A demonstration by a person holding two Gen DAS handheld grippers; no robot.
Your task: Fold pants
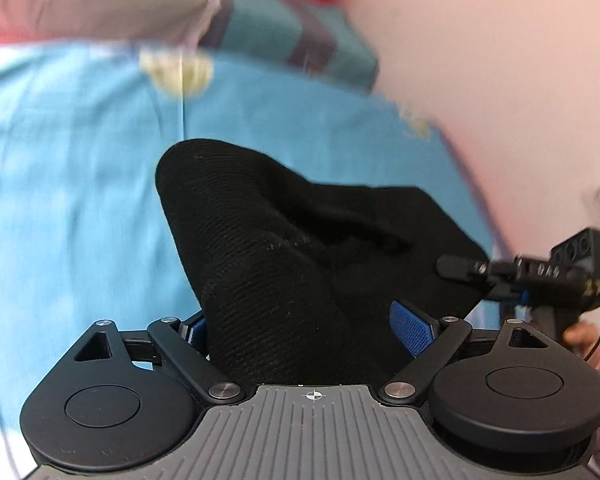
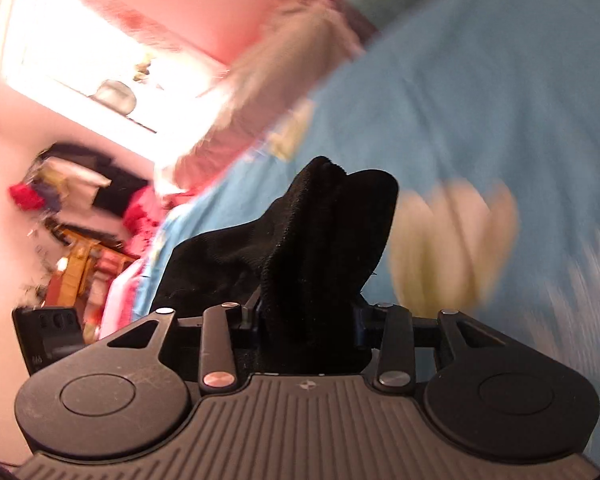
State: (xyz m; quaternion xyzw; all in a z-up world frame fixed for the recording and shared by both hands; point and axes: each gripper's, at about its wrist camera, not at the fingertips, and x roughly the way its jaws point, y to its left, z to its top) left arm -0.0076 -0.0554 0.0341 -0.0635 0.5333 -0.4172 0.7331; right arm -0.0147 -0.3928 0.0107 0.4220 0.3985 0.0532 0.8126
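While both grippers clamp the black pants (image 1: 284,264), we hold them lifted above the blue bedsheet (image 1: 72,184). Left gripper (image 1: 304,332) and right gripper (image 2: 308,320) each pinch bunched cloth; the garment spans between them, the bedsheet ahead.

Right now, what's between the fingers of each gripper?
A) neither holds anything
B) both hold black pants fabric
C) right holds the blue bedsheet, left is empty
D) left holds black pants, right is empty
B: in the left wrist view the black pants bunch between the left gripper's blue pads, and in the right wrist view the same black knit is pinched in the right gripper, above the blue bedsheet.
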